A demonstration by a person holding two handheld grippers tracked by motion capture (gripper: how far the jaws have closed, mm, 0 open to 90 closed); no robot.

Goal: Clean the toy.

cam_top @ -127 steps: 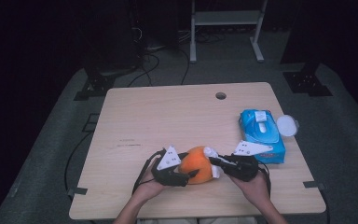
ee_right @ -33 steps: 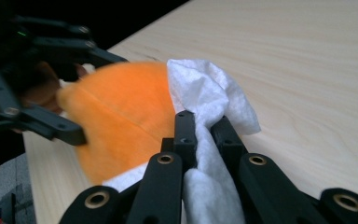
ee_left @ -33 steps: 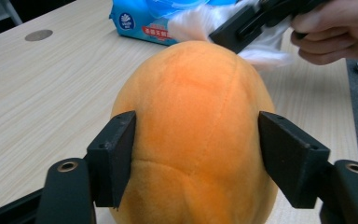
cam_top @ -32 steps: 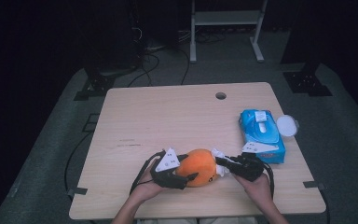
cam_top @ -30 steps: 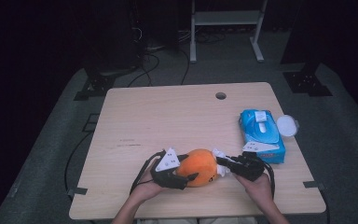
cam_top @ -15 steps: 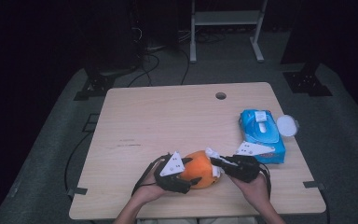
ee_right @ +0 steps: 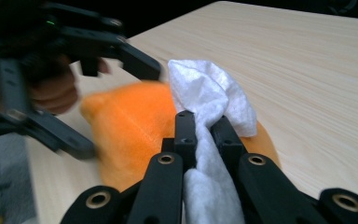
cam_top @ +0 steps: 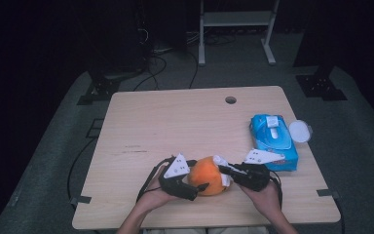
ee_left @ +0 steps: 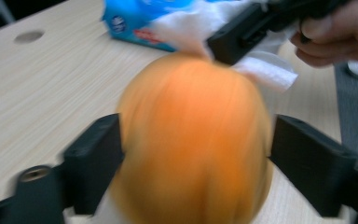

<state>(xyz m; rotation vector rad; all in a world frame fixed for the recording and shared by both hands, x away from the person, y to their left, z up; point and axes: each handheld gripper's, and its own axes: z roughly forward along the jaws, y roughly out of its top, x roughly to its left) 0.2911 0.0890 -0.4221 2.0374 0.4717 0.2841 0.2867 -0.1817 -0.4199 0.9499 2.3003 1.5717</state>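
Note:
A round orange soft thing [cam_top: 209, 175] rests on the wooden table [cam_top: 175, 126] near its front edge. My left gripper [cam_top: 202, 179] reaches in from the left, and its jaws have just been opening, with the orange thing [ee_left: 191, 140] between them. In the left gripper view they stand wide on either side of it, and the picture is blurred. My right gripper [ee_right: 204, 126] is shut on a white wipe [ee_right: 205, 93], which lies against the orange thing's [ee_right: 130, 126] top right. The right gripper [cam_top: 222, 169] comes in from the right.
A blue pack of wipes [cam_top: 272, 141] lies at the table's right edge, with a round white lid [cam_top: 300, 130] just beyond it. There is a small hole [cam_top: 231, 100] in the tabletop at the back. Dark floor, cables and a metal stand surround the table.
The left gripper's jaws stand wider around the orange thing than half a second ago. Both hands have stayed nearly in place, and the wipe is still on the orange thing.

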